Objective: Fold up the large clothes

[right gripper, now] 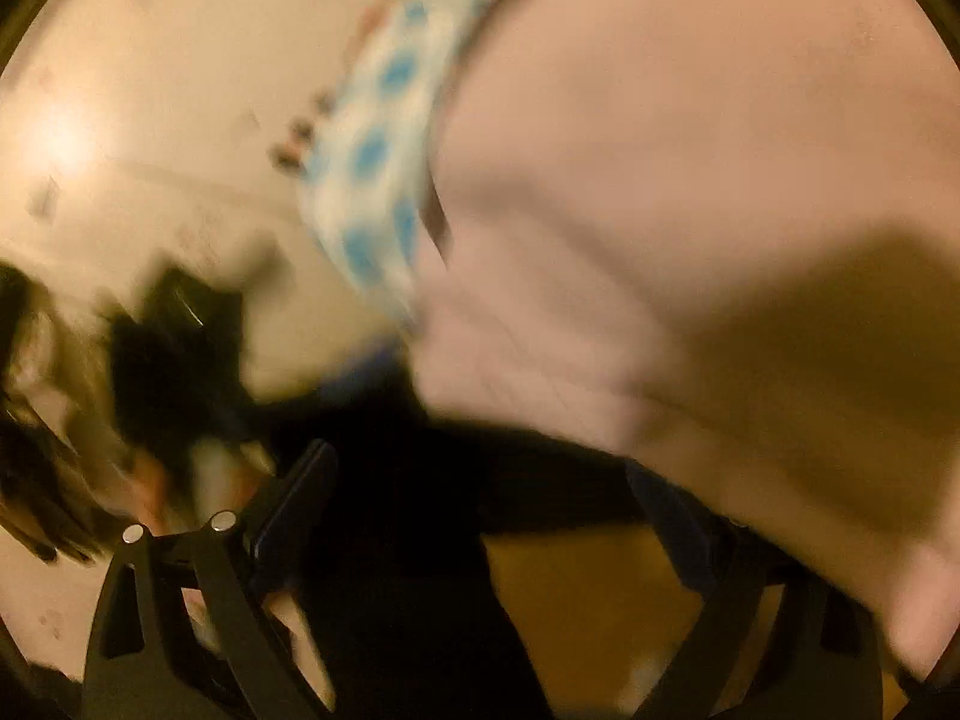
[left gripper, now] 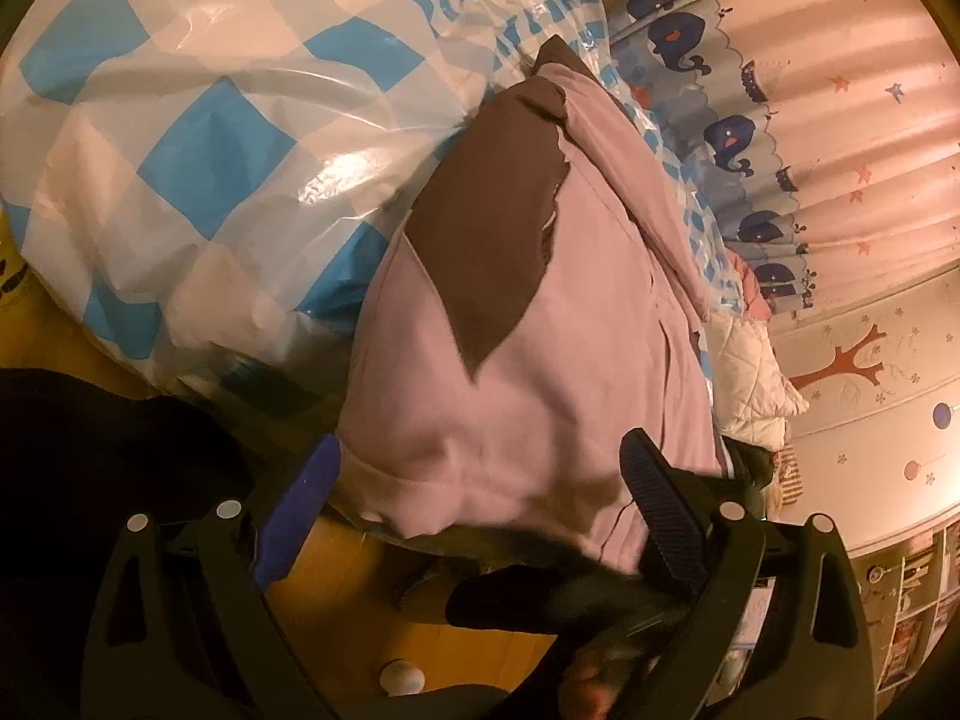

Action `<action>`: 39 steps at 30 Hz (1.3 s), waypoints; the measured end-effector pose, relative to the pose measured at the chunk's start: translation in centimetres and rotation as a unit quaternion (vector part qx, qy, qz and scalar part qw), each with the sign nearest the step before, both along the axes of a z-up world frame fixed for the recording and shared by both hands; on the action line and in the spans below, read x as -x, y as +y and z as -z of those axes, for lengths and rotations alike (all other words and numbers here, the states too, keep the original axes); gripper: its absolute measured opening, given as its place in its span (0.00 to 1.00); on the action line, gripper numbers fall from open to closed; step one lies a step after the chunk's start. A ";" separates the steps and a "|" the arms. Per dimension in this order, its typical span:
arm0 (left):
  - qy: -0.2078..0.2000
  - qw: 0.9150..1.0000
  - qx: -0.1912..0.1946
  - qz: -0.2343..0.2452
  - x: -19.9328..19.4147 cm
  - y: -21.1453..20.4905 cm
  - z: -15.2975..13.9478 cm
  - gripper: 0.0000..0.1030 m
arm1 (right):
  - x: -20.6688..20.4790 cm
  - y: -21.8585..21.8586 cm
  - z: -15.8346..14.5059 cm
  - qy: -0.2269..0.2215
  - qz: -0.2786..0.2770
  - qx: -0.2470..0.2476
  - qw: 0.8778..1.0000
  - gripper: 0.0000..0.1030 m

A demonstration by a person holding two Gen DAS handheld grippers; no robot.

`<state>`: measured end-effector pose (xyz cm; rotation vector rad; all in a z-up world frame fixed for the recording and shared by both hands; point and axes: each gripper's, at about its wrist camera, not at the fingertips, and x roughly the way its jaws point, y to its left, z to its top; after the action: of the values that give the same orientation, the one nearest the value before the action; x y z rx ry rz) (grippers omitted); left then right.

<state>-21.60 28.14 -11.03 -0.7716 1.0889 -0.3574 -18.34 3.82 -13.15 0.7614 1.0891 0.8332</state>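
Observation:
A large pink garment (left gripper: 528,396) with a dark brown panel (left gripper: 486,228) lies over a blue-and-white checked bundle in clear plastic (left gripper: 198,138). My left gripper (left gripper: 480,480) is open, its fingers standing either side of the garment's near hem, nothing between the pads. The right wrist view is badly blurred: the pink garment (right gripper: 690,210) fills its right side, hanging over the right finger. My right gripper (right gripper: 480,498) is open, its left finger (right gripper: 300,492) clear of the cloth. The other gripper (left gripper: 600,606) shows dark and blurred below the hem.
Wooden floor (left gripper: 348,576) lies under the gripper. A whale-print curtain (left gripper: 738,138) and a pink wall with a tree decal (left gripper: 852,366) stand to the right. A white quilted blanket (left gripper: 750,384) lies beside the garment. Shelving (left gripper: 912,600) is at the lower right.

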 end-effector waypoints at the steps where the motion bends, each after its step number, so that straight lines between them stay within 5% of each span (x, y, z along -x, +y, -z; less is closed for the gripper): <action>1: 0.002 1.000 0.001 0.001 -0.2 0.1 0.2 0.88 | -0.5 -0.2 -1.6 -0.025 0.008 -0.014 1.000 0.92; 7: 0.016 0.999 0.041 0.013 -1.5 -0.6 2.1 0.88 | -2.2 -0.7 -7.1 -0.079 0.026 -0.069 0.994 0.92; 16: 0.007 0.994 0.103 0.021 -1.8 -0.8 2.9 0.90 | -1.5 -2.6 -7.9 -0.079 0.034 -0.134 0.987 0.92; 25: 0.030 0.993 0.113 0.021 -2.6 -0.8 5.0 0.90 | 3.9 0.6 -3.2 -0.027 -0.077 -0.056 0.995 0.93; 28: 0.021 0.992 0.117 0.035 -2.8 -1.0 4.2 0.90 | 5.9 -0.2 -6.2 -0.102 -0.090 -0.060 0.989 0.93; 31: 0.020 0.996 0.082 0.039 -3.0 -1.2 3.6 0.90 | 5.1 -1.8 -8.8 -0.158 -0.057 -0.054 0.984 0.93; 33: 0.037 0.996 0.071 0.035 -3.4 -1.2 4.1 0.90 | 2.6 -2.0 -7.1 -0.119 -0.036 -0.034 0.992 0.93; 36: 0.062 0.997 0.027 0.048 -4.1 -2.3 5.2 0.90 | -0.7 -1.3 -1.0 -0.002 -0.033 -0.010 0.999 0.93; 39: 0.075 0.995 0.019 0.068 -4.6 -3.6 6.2 0.90 | -0.6 -1.5 0.8 0.010 -0.035 -0.016 0.999 0.93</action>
<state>-17.02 24.50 -17.23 -0.7696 1.2822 -0.4415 -17.72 2.28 -13.97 0.7640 1.1272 0.9060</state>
